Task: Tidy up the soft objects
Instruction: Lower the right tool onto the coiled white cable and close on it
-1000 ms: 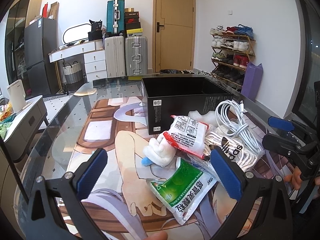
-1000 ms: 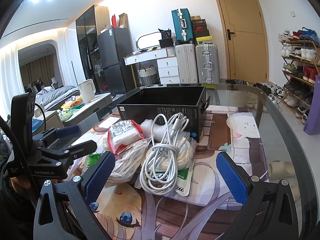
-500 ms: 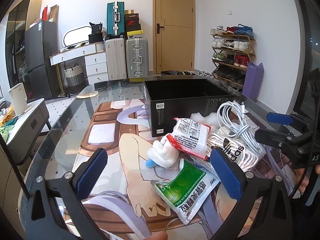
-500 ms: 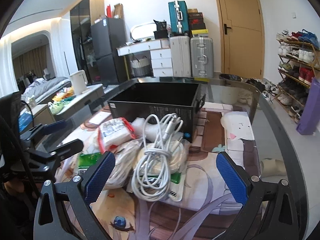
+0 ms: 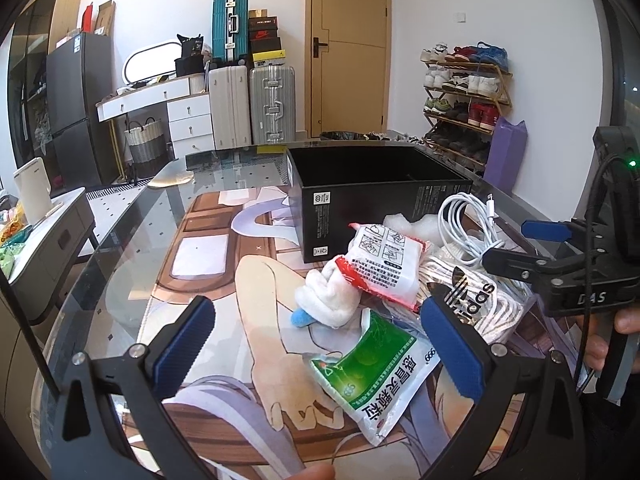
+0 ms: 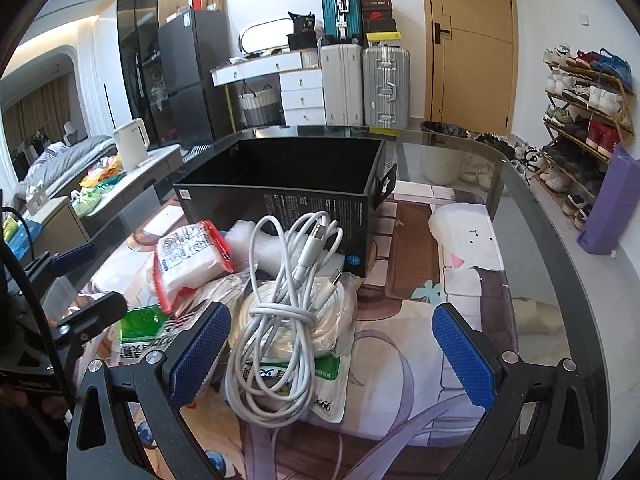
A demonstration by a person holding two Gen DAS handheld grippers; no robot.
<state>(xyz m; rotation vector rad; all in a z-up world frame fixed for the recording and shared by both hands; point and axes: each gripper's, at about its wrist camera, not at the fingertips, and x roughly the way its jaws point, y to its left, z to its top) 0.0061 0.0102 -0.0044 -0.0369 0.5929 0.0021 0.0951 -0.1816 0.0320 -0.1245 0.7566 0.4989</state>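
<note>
Left gripper (image 5: 320, 344): fingers spread wide, nothing between the blue pads (image 5: 188, 340). It hovers over the table mat, with a green medicine sachet (image 5: 376, 376) lying just ahead of its right pad.

Right gripper (image 6: 332, 352): fingers likewise spread apart, holding nothing. A coiled white cable (image 6: 288, 292) lies between and just beyond its pads, resting on a bagged coil of white cord (image 6: 332, 320) and a second green sachet (image 6: 324, 380).

The soft objects form one pile on the glass table (image 6: 532, 240), directly in front of the open black box (image 6: 288, 184). The pile includes a red-edged white packet (image 5: 384, 264), a rolled white cloth (image 5: 328, 300) touching that packet, and a white Adidas bag (image 5: 472, 300). The box interior appears dark; its contents cannot be determined.
</note>
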